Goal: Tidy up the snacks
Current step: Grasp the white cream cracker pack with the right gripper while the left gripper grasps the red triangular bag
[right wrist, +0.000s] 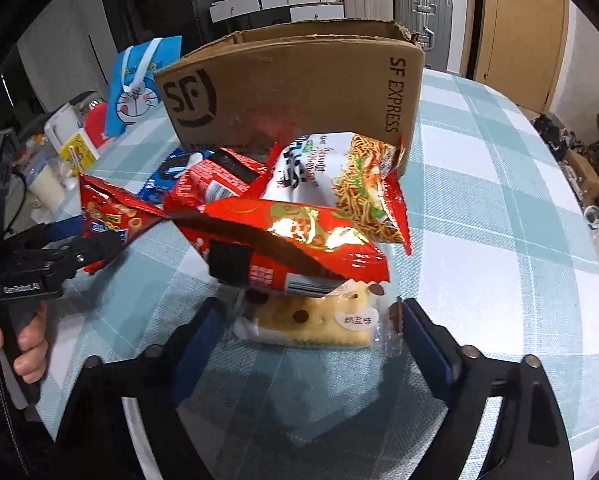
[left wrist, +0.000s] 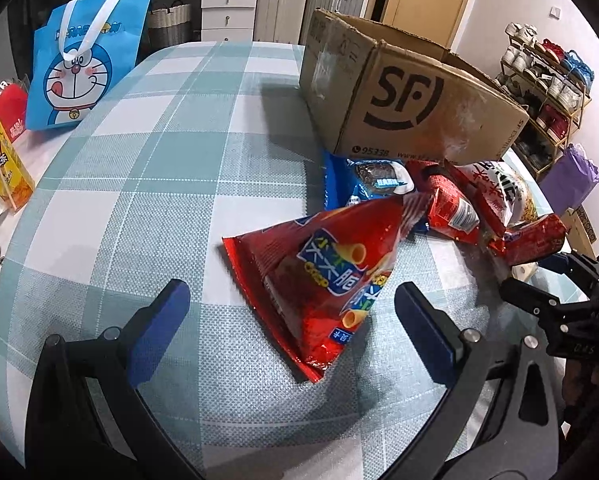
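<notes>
Left gripper (left wrist: 291, 312) pointed steeply down, jaws wide, straddling red snack bag (left wrist: 319, 280) without contact. Right gripper (right wrist: 311, 332), jaws partly open, flanked cracker packet (right wrist: 311, 320) at lower centre of the frame; pad contact unclear. Packet lay half under a red pouch (right wrist: 283, 240). Cardboard box (right wrist: 299, 92) stood on the bench (right wrist: 499, 240), interior hidden.

A tabletop (left wrist: 139, 168) checked in pale teal and white. At twelve o'clock, a brown cardboard box (right wrist: 299, 92) with black lettering. At ten o'clock, a bright blue cartoon bag (left wrist: 83, 64). Centre, glossy red snack packets (right wrist: 275, 240); a yellow drink carton (left wrist: 3, 168).
</notes>
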Tool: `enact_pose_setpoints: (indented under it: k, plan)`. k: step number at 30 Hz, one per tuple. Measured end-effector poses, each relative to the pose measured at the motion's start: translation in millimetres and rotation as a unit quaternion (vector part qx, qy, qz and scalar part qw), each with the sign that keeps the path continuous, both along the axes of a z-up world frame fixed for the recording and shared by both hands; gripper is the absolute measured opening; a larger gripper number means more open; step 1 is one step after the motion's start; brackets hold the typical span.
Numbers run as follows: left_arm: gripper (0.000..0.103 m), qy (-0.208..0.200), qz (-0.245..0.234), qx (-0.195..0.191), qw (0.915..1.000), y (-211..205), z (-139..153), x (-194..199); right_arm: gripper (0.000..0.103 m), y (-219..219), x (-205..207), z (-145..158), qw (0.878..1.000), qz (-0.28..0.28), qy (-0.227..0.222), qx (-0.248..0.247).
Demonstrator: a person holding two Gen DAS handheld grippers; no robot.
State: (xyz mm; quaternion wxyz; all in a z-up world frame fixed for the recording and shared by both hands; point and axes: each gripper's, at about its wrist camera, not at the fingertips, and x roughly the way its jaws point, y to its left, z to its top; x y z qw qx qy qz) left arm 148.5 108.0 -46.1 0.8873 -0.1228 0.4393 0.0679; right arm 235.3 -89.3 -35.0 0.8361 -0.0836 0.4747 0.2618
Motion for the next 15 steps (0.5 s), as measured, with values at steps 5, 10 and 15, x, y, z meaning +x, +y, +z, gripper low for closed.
enact_pose_setpoints:
  k: [5,10,15]
  plan:
    - [0.102,0.003,-0.001,0.002,1.0000,0,-1,2,0.080,-2,-1,1,1.000,0.001,-0.005,-0.001]
    - [0.102,0.002,-0.004,0.003,1.0000,-1,-1,2,0.065,-5,-5,5,1.000,0.014,-0.010,0.006]
    - [0.102,0.002,-0.006,0.004,1.0000,-3,0,0,0.060,-12,-6,7,1.000,0.014,-0.005,0.024]
